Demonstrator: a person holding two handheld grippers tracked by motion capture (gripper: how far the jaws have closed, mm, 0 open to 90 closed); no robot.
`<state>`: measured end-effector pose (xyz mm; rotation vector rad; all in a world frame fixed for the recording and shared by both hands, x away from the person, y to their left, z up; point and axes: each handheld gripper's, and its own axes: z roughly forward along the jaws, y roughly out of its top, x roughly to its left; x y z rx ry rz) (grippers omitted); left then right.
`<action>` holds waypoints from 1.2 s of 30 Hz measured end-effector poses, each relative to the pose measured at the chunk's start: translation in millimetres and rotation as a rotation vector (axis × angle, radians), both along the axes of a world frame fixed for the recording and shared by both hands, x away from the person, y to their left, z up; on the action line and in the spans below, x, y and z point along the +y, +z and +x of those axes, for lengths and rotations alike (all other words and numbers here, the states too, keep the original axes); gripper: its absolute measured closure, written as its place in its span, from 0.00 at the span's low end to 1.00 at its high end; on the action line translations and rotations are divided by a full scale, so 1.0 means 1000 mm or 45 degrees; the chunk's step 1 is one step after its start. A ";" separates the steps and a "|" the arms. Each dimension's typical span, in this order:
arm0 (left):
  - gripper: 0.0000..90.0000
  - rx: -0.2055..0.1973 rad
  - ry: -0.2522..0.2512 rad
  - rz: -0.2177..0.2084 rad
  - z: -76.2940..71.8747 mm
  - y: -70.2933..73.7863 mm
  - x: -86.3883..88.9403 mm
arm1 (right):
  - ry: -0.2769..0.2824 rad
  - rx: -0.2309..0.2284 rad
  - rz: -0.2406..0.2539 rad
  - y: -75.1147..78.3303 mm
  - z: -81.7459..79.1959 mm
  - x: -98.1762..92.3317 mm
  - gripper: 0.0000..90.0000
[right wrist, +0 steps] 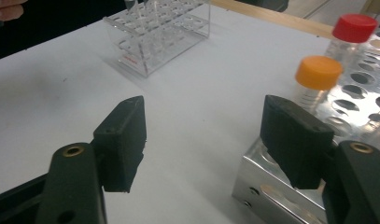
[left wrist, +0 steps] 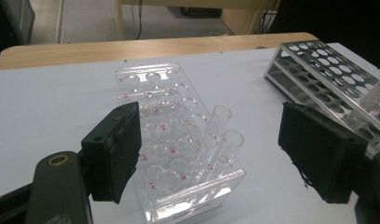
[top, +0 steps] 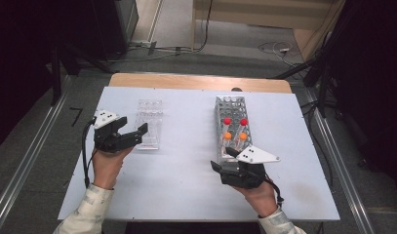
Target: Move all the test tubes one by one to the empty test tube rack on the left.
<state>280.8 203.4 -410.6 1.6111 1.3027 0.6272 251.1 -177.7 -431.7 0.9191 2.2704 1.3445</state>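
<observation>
Jaws on both my left gripper [top: 132,130] and right gripper [top: 221,161] stand spread, pinching nothing. Two empty tubes [left wrist: 223,140] sit in the clear rack [left wrist: 178,140], left; capped tubes [top: 235,127] fill the metal rack's [top: 230,105] near end.

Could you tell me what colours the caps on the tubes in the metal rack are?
Two red caps and two orange, best in the high view.

The worktop [top: 186,185] is seen from above and behind the person, facing forward and down, with floor at the top of the frame. The left gripper view is set low and close, aimed past the clear rack [left wrist: 178,144] at frame centre. The right gripper view is set low, the metal rack [right wrist: 346,107] at right. Both racks are shared by all views.
</observation>
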 end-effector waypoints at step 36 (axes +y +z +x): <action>0.19 0.036 0.026 0.023 0.000 -0.005 -0.005 | -0.319 -0.054 -0.033 -0.025 0.045 -0.043 0.70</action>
